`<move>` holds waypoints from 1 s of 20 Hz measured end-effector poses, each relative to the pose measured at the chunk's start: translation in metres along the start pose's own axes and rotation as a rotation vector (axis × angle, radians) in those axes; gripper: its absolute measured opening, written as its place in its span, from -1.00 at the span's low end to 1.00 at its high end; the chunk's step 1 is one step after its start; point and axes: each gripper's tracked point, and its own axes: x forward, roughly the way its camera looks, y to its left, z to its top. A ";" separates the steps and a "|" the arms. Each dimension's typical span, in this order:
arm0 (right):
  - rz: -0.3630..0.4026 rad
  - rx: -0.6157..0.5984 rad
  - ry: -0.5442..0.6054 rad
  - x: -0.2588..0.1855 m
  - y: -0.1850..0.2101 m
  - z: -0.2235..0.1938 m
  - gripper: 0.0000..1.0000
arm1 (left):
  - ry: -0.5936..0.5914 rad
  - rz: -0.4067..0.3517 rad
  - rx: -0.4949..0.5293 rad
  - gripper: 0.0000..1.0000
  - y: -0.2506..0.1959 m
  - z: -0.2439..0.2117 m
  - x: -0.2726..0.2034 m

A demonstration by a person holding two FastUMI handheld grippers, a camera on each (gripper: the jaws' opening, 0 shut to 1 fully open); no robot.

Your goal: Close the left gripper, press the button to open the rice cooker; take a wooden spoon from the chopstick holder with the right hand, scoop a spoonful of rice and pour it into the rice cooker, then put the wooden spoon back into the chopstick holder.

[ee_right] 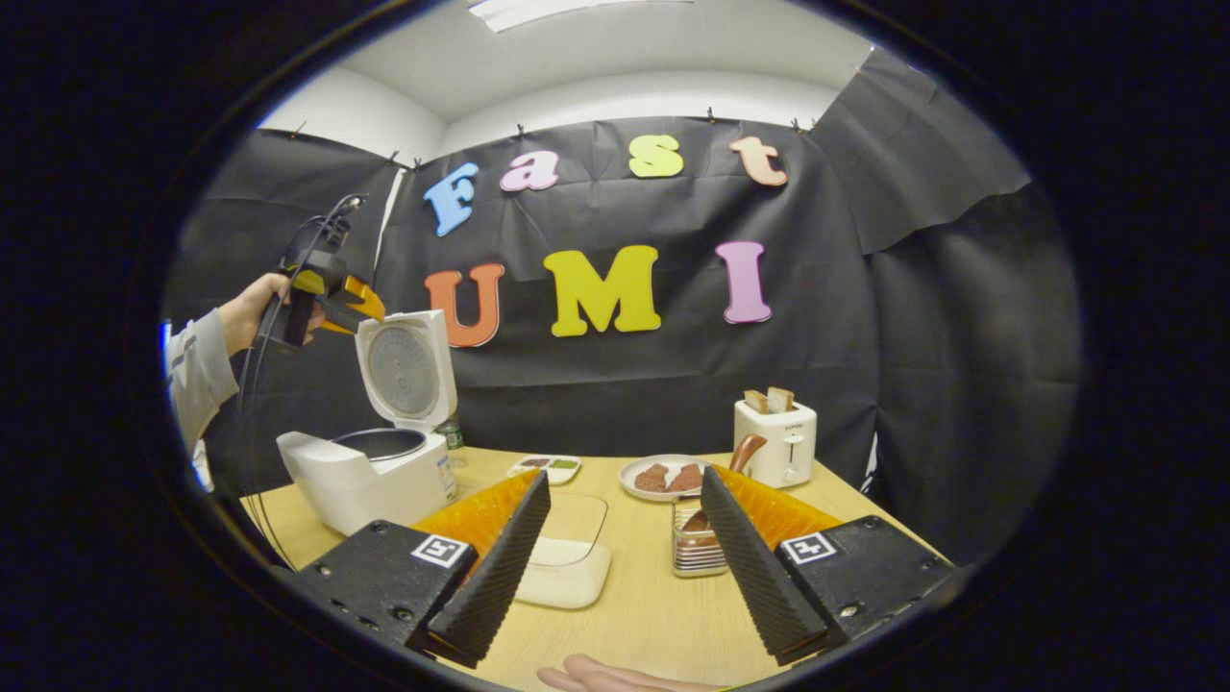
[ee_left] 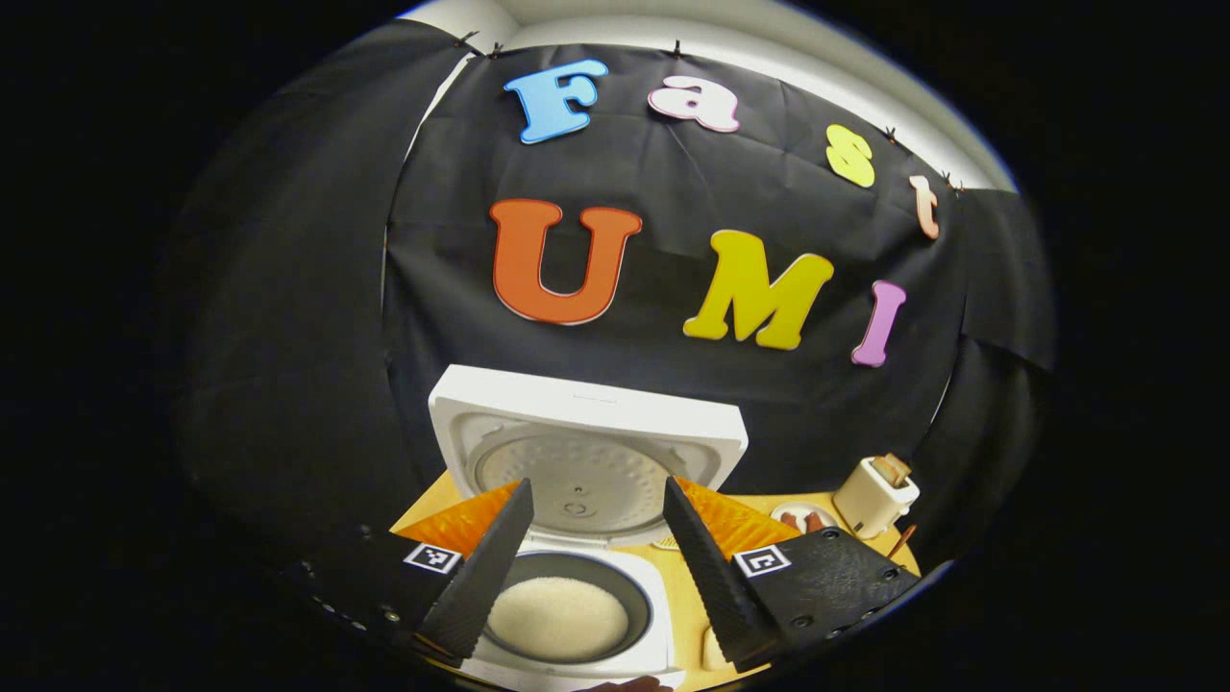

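Observation:
The white rice cooker (ee_left: 661,598) stands open right under my left gripper (ee_left: 598,490), its lid (ee_left: 586,408) raised and white rice (ee_left: 557,617) lying in the inner pot. The fingers are spread wide with nothing between them. In the right gripper view the cooker (ee_right: 370,481) sits at the table's left, and a hand holds the left gripper (ee_right: 327,293) above it. My right gripper (ee_right: 625,478) is open and empty, low over the table. Beyond it stand a clear box of rice (ee_right: 567,562) and the chopstick holder (ee_right: 694,548) with the wooden spoon (ee_right: 748,450) upright in it.
A white toaster (ee_right: 776,437) with bread stands at the back right, beside a plate of food (ee_right: 663,476) and a small dish (ee_right: 545,466). A sleeve (ee_right: 197,370) reaches in from the left. The wooden table (ee_right: 634,615) ends near the black cloth wall.

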 end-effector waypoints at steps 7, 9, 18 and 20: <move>0.039 -0.010 0.022 0.042 0.005 0.002 1.00 | -0.150 -0.034 -0.007 0.84 0.000 0.053 0.044; 0.048 0.000 0.038 0.052 0.006 -0.004 1.00 | -0.165 -0.002 0.053 0.83 0.009 0.059 0.066; 0.083 0.014 0.090 0.073 0.027 -0.020 1.00 | 0.004 0.141 0.211 0.90 0.033 0.023 0.093; 0.093 0.008 0.079 0.066 0.035 -0.016 0.93 | 0.047 0.137 0.211 0.90 0.033 0.011 0.072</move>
